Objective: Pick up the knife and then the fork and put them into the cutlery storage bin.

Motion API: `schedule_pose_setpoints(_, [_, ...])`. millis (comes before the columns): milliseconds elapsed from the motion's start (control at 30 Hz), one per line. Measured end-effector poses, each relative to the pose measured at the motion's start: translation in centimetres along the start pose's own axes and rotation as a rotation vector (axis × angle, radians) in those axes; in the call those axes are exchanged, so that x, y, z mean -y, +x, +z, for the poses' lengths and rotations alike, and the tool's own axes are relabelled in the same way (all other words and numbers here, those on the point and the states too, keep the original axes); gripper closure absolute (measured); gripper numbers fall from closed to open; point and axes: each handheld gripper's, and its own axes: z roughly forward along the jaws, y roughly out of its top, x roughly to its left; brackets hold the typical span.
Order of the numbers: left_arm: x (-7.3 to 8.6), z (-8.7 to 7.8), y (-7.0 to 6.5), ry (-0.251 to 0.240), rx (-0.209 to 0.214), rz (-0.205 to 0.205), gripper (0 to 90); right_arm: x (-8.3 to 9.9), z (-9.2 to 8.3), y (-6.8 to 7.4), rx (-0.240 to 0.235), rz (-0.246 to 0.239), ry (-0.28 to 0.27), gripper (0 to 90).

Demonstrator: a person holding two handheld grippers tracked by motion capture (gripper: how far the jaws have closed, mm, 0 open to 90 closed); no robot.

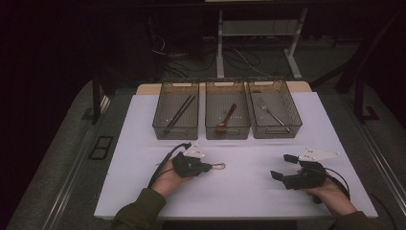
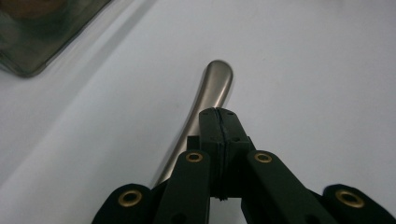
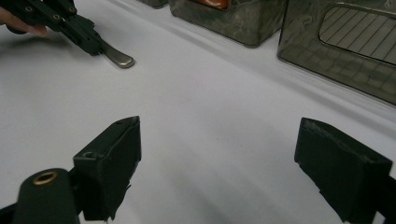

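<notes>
1. Slim brushed-metal utensil handle with rounded end lies low on the white surface, lower centre-left of the high view. Its long axis runs left-right there, rounded end pointing toward frame centre. Which utensil it is: cannot tell, the other end is hidden under the jaws.
2. Left hand-held gripper has its jaws pressed together on that handle, gripping partway along so the rounded end sticks out past the tips.
3. Right hand-held gripper sits lower right, well apart from the handle, jaws spread wide, holding nothing.
4. Three smoky translucent plastic bins stand in a row toward the upper centre: dark chopsticks left, reddish-brown spoon middle, silver fork right.
5. Judgement: the bins lie up-frame from the held handle, crosswise to its axis; left hand is nearer.
</notes>
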Motion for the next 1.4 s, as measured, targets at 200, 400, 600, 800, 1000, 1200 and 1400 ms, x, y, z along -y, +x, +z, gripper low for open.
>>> schedule_pose_setpoints(200, [0.2,-2.1,1.2,-0.061,-0.021,-0.007,73.5,0.0,0.0,0.0,-0.004,0.002,0.001,13.9])
schedule_pose_setpoints(400, [1.1,-1.9,2.3,-0.042,0.008,0.001,67.0,0.0,0.0,0.0,-0.01,-0.002,0.004,13.9])
schedule_pose_setpoints(600, [1.7,-1.1,2.8,0.006,0.028,0.022,67.5,0.0,0.0,0.0,-0.018,0.0,0.004,13.9])
schedule_pose_setpoints(800, [1.7,-1.2,2.1,0.028,0.024,0.051,73.3,-0.3,0.1,-0.1,-0.036,-0.013,0.018,13.9])
schedule_pose_setpoints(1000, [1.5,-1.2,1.2,0.043,0.064,0.103,78.5,-2.0,0.7,0.0,-0.131,-0.088,0.096,10.8])
schedule_pose_setpoints(1200, [1.3,-1.1,0.7,0.056,0.075,0.138,78.8,-3.6,2.8,0.7,-0.203,-0.17,0.169,11.1])
schedule_pose_setpoints(1400, [0.3,-1.1,-0.3,0.063,0.106,0.169,78.8,-5.7,4.7,2.3,-0.275,-0.264,0.199,13.9])
